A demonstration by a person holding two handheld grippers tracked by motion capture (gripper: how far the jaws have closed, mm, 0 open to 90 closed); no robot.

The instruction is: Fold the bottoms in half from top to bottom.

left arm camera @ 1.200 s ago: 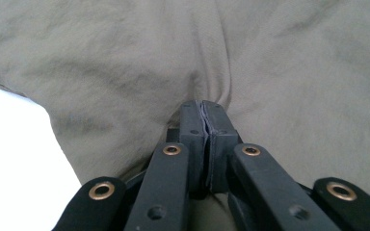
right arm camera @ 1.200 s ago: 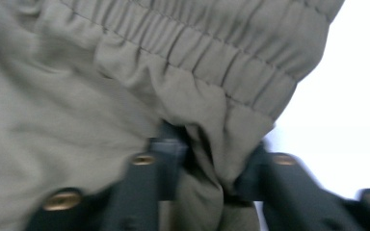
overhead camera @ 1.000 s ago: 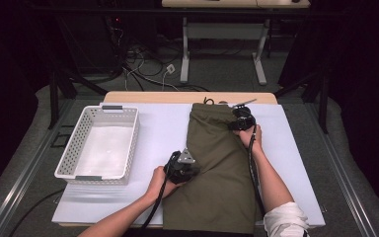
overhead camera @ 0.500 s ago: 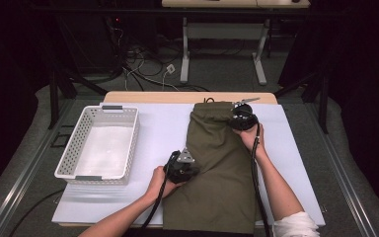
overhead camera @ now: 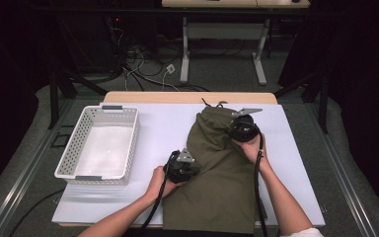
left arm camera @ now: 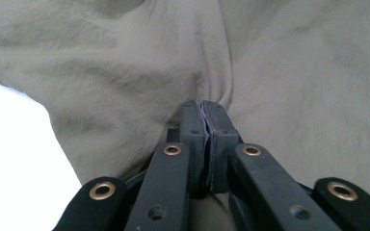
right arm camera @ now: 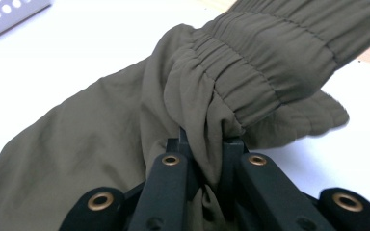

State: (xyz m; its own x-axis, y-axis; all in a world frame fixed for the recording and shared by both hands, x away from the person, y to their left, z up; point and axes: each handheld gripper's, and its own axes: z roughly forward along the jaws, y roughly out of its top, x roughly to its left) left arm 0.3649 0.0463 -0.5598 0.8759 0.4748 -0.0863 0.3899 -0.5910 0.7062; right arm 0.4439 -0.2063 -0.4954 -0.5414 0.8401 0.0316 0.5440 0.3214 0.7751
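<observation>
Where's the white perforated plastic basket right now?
High view: the white perforated plastic basket sits on the table's left side, left of the olive-green garment and apart from it.

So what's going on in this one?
A person is folding an olive garment on a white table. The left gripper is clamped on the cloth at the garment's left edge. The right gripper is clamped on the cloth just below the elastic waistband and has it lifted off the table. A white basket sits to the left, nothing in it.
</observation>
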